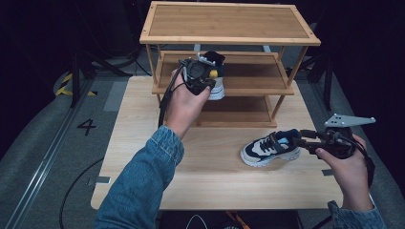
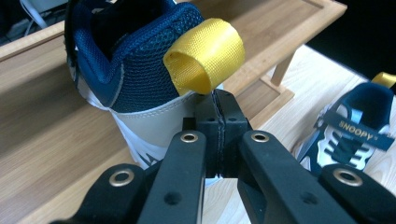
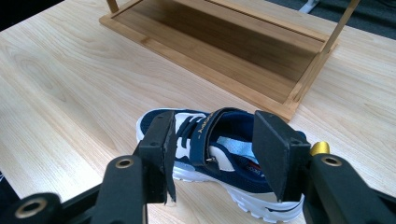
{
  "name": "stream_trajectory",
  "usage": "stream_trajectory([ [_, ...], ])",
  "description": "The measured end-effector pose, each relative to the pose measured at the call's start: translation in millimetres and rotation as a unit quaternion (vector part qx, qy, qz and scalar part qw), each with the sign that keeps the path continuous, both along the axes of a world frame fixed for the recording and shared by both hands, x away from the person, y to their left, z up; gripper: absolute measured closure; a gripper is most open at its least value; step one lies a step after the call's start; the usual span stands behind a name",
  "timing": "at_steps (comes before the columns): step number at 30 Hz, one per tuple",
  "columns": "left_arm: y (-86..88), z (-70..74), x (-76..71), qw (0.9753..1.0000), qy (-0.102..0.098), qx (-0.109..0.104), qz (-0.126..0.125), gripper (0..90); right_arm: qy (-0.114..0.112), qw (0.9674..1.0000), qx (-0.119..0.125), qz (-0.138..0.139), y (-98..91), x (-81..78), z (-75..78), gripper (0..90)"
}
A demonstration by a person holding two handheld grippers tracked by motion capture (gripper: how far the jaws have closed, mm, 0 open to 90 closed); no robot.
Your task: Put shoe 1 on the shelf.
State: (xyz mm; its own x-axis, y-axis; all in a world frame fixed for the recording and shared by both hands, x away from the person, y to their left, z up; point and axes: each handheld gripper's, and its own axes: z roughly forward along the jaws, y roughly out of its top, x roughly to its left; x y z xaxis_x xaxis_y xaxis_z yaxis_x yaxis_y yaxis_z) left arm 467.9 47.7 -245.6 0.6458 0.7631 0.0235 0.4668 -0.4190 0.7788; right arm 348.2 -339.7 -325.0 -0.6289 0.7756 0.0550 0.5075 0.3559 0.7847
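Note:
A navy and white child's shoe point(image 1: 217, 89) stands on the middle shelf point(image 1: 253, 71) of a bamboo rack, heel toward me. My left gripper point(image 1: 198, 76) is at that heel. In the left gripper view its jaws point(image 2: 217, 126) are shut, pads together right under the shoe's point(image 2: 135, 74) yellow pull loop point(image 2: 205, 56); nothing visibly sits between them. The matching shoe point(image 1: 270, 149) lies on the table, toe to the left. My right gripper point(image 1: 301, 141) is at its heel, jaws open point(image 3: 217, 149) and straddling the shoe's point(image 3: 219, 154) collar without pressing on it.
The three-tier bamboo rack point(image 1: 229, 21) stands at the back of the light wooden table point(image 1: 143, 157). Its bottom shelf point(image 3: 224, 51) is bare and lies just beyond the shoe on the table. Dark floor with cables surrounds the table.

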Motion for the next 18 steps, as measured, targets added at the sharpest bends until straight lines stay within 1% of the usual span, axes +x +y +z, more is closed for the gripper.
stream_trajectory([
  [2,-1.0,-2.6,5.7,1.0,-0.004,-0.003,0.001,88.1,0.0,1.0,0.0,0.0,0.2,0.1,0.0,50.5],
  [3,-1.0,-2.6,5.7,1.0,-0.004,-0.003,0.001,86.3,0.0,1.0,-0.001,0.001,0.4,0.1,-0.1,50.4],
  [4,-1.9,-6.9,13.5,0.9998,-0.007,-0.019,-0.002,83.8,0.0,1.0,-0.001,0.0,0.4,0.2,-0.3,50.5],
  [5,-1.9,-6.9,13.5,0.9998,-0.007,-0.019,-0.002,80.6,0.0,1.0,-0.001,0.0,0.4,0.2,-0.3,50.5],
  [6,-2.1,-9.1,17.5,0.9997,-0.008,-0.021,-0.003,80.6,0.0,1.0,-0.001,0.0,0.4,0.2,-0.3,50.4],
  [7,-2.9,-13.1,24.1,0.9995,-0.014,-0.026,-0.007,77.0,-0.001,1.0,0.0,0.002,0.0,0.7,-0.7,50.1],
  [8,-2.9,-13.1,24.1,0.9995,-0.014,-0.026,-0.007,75.8,-0.001,1.0,0.0,0.002,0.0,0.7,-0.7,50.1],
  [9,-3.6,-15.1,27.7,0.9995,-0.018,-0.024,-0.003,75.8,0.0,1.0,-0.001,0.002,-0.2,0.8,-0.8,50.0],
  [10,-3.9,-16.1,30.7,0.9994,-0.022,-0.025,-0.004,73.7,0.002,1.0,-0.001,0.002,-0.5,1.0,-1.2,50.0],
  [11,-4.1,-16.5,34.6,0.9992,-0.018,-0.035,-0.005,73.7,0.003,1.0,0.001,0.002,-1.0,1.3,-1.5,49.9],
  [12,-4.2,-16.3,36.5,0.9991,-0.013,-0.04,-0.004,73.4,0.003,1.0,0.001,0.002,-1.4,1.4,-1.5,49.9],
  [13,-4.6,-16.4,38.4,0.9989,-0.013,-0.044,-0.006,72.6,0.003,1.0,0.001,0.001,-1.8,1.4,-1.5,49.9],
  [18,-8.2,-17.6,44.7,0.9988,-0.014,-0.046,-0.009,70.8,0.0,1.0,0.003,0.001,-3.1,1.1,-1.0,49.9],
])
